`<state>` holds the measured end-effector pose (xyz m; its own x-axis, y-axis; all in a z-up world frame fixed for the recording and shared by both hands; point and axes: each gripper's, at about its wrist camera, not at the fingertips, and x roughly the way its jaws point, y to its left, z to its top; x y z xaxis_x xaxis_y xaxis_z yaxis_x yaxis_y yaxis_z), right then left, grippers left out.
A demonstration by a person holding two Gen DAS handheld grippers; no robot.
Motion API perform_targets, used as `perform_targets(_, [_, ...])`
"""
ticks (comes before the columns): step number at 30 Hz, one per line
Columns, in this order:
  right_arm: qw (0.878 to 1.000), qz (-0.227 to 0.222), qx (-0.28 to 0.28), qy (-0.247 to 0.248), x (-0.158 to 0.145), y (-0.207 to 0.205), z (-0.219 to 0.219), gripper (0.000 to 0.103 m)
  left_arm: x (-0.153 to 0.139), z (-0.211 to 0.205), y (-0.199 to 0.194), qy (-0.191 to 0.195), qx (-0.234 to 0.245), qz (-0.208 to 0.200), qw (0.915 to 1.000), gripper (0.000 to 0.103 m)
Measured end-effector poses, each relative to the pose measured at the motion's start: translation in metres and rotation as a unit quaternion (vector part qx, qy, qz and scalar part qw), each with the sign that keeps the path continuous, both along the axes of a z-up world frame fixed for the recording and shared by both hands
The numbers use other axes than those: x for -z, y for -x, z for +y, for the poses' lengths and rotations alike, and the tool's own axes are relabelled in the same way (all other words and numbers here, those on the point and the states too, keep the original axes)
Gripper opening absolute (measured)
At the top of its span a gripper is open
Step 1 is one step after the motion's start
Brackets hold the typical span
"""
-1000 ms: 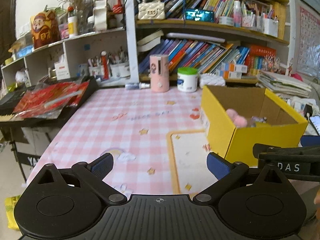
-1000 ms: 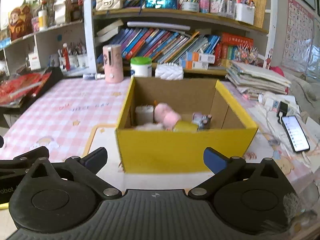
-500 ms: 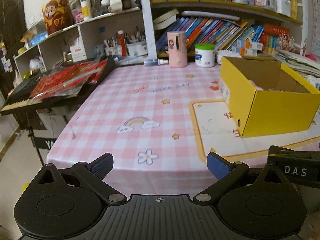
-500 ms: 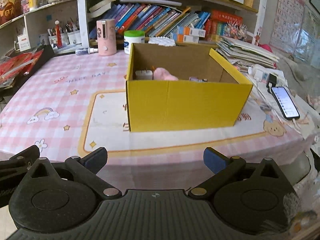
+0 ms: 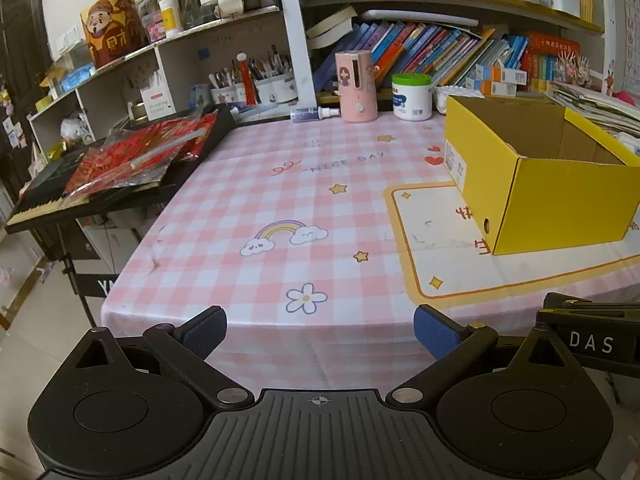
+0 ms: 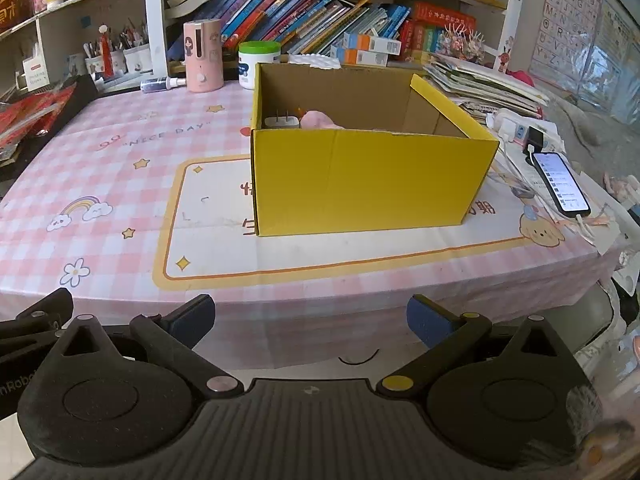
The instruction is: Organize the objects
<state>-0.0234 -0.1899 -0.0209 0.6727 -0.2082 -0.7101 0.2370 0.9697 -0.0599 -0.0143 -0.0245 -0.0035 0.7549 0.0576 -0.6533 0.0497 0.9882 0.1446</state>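
1. Right wrist view: yellow box is sitting on the white mat of the pink checked table, ahead of the right gripper and well apart from it.
2. A white charger and a pink soft item are lying inside the box by its left wall.
3. Right gripper is hovering off the table's near edge, jaws spread wide, gripping nothing.
4. Left gripper is hanging level beside it, equally wide and unloaded; the box is lying ahead to its right.
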Motion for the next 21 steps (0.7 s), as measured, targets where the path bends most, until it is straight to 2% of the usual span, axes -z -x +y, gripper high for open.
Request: perform_targets(21, [1.0, 0.0, -0.001, 0.006, 0.0002, -0.0048, 0.0079, 0.103, 0.0028, 0.0095, -0.0084, 0.012, -0.001, 0.012, 0.9999, 0.101])
